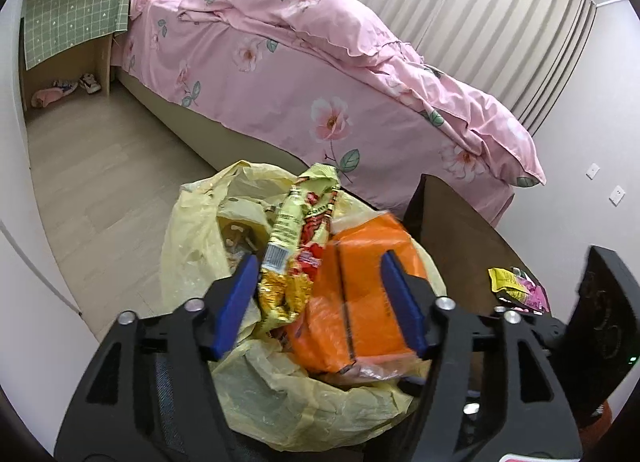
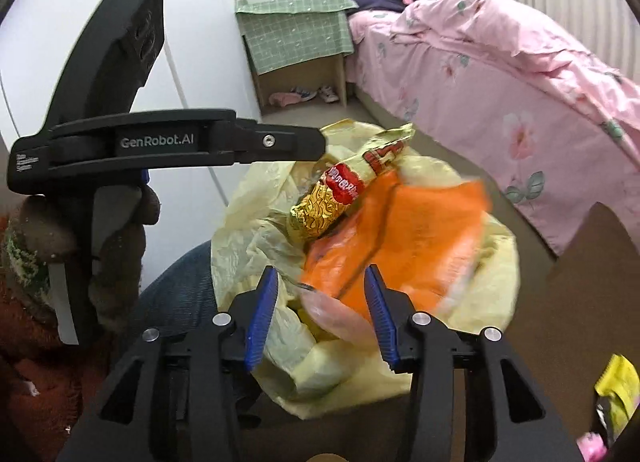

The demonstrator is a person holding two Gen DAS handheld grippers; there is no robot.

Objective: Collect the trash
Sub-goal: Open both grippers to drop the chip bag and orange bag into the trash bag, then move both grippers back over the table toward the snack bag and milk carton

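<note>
A pale yellow plastic trash bag (image 1: 200, 238) stands open below both grippers; it also shows in the right wrist view (image 2: 256, 238). In its mouth lie an orange packet (image 1: 368, 294), blurred in the right wrist view (image 2: 404, 246), and a yellow-red noodle wrapper (image 1: 296, 229) (image 2: 336, 197). My left gripper (image 1: 320, 262) is open just above the bag, its blue fingers either side of the two packets. My right gripper (image 2: 322, 278) is open above the bag's near edge and holds nothing. A yellow and pink wrapper (image 1: 516, 286) lies on the brown table; it also shows in the right wrist view (image 2: 616, 394).
A bed with a pink floral cover (image 1: 320, 73) fills the right side. A bedside cabinet under green cloth (image 2: 292, 33) holds shoes. The brown table (image 1: 456, 229) is at right. The left gripper's body (image 2: 120, 141) crosses the right wrist view.
</note>
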